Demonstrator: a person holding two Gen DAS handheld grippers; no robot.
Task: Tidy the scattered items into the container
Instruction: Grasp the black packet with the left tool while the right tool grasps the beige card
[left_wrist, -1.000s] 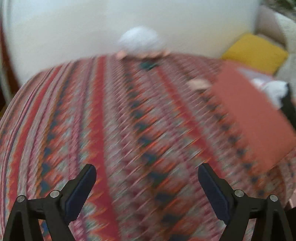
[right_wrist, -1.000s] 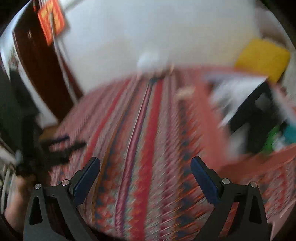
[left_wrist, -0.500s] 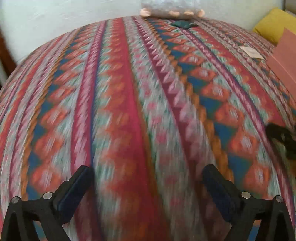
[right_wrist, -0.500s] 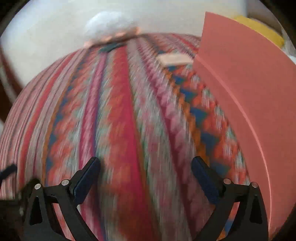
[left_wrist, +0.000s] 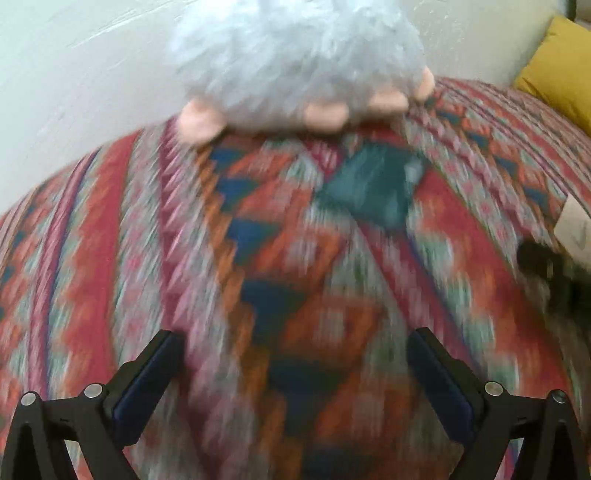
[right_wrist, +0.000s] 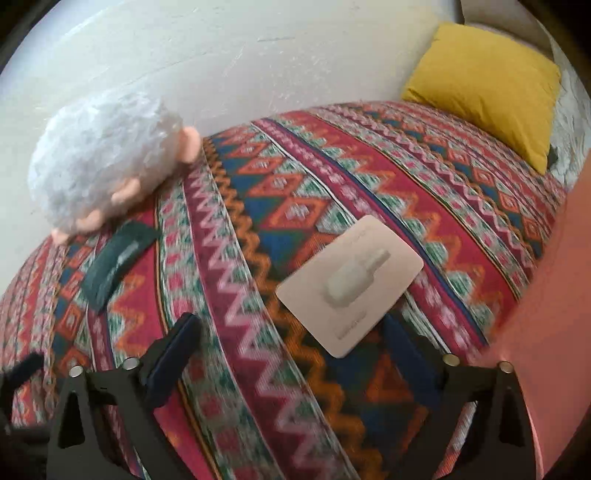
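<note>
Both wrist cameras have travelled up the patterned bedspread (right_wrist: 258, 229) since half a second ago, so the fluffy toy that sat far off at the edge now fills the top of the left view. The left tongs (left_wrist: 291, 373) are released, fingers spread wide over bare, motion-blurred cloth with nothing between them. Beyond them, at about 12 o'clock, a dark green flat packet (left_wrist: 373, 184) lies on the bedspread, and just past it the grey-white plush toy (left_wrist: 295, 59) with pink feet rests against the pale wall (left_wrist: 74, 74). The right tongs (right_wrist: 291, 350) are likewise released and hold nothing; directly ahead, just past the fingertips, lies a beige card with a small white moulded piece (right_wrist: 351, 284) on it. An orange-pink container wall (right_wrist: 561, 295) rises at 3 o'clock. Farther off, the plush toy sits at 10 o'clock with the green packet just in front of it, and a yellow cushion (right_wrist: 484, 88) lies at 1 o'clock.
</note>
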